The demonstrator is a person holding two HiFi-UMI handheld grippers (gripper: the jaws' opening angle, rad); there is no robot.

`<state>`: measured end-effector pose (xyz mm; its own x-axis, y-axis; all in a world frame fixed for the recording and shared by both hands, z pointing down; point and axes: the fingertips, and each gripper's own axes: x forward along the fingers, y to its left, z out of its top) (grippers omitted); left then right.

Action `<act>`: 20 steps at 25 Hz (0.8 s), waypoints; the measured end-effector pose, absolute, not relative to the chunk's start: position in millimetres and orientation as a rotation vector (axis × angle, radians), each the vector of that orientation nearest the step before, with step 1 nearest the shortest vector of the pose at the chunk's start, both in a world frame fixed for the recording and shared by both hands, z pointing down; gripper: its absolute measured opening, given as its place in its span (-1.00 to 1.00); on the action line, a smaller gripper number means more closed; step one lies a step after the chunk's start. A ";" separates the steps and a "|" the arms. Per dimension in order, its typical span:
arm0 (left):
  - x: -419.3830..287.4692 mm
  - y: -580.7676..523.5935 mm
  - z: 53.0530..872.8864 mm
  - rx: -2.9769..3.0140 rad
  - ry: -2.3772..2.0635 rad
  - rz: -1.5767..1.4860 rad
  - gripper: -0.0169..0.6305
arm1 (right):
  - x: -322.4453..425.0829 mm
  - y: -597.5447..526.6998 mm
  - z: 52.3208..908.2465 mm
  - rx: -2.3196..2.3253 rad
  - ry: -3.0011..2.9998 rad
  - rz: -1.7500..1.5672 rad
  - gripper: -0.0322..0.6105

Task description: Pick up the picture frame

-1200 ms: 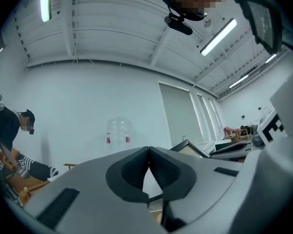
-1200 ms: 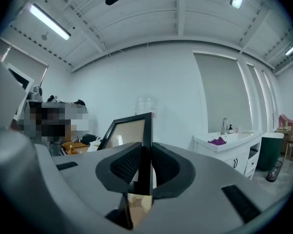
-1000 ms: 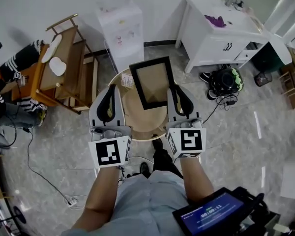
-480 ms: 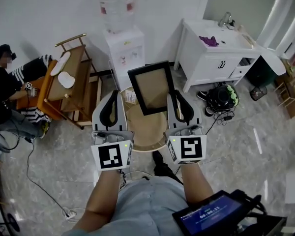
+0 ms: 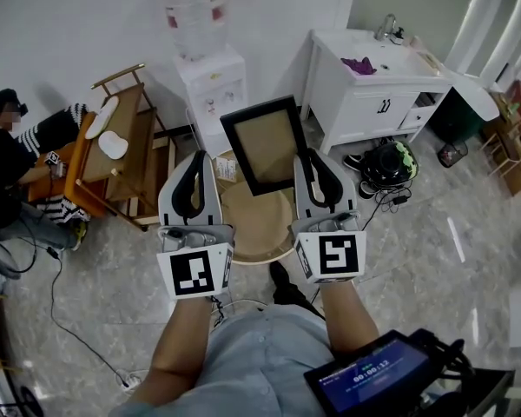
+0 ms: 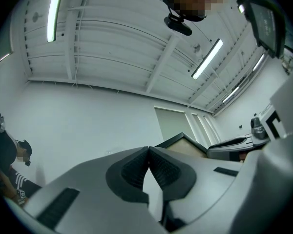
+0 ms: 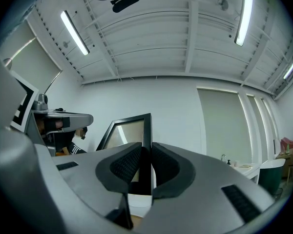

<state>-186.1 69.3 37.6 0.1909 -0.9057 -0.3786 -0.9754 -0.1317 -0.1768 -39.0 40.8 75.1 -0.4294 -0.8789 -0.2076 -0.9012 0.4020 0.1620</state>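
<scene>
Pinching the picture frame (image 5: 262,144) by its right edge: right gripper (image 5: 310,158), jaws clamped on the black rim | frame raised over the round table (image 5: 259,228), 12 o'clock in the head view | left gripper (image 5: 196,160): jaws closed together, empty, at the frame's 8 o'clock, open gap to its left edge

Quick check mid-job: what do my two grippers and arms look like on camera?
Left gripper and right gripper: light grey tapered shells, black ribbed pads, each backed by a white cube carrying black square markers. Forearms bare; pale blue top.
</scene>
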 end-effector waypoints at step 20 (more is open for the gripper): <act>-183.4 71.0 40.5 -2.110 1.758 0.233 -0.91 | -40.7 44.5 75.4 -1.625 2.553 0.388 -0.65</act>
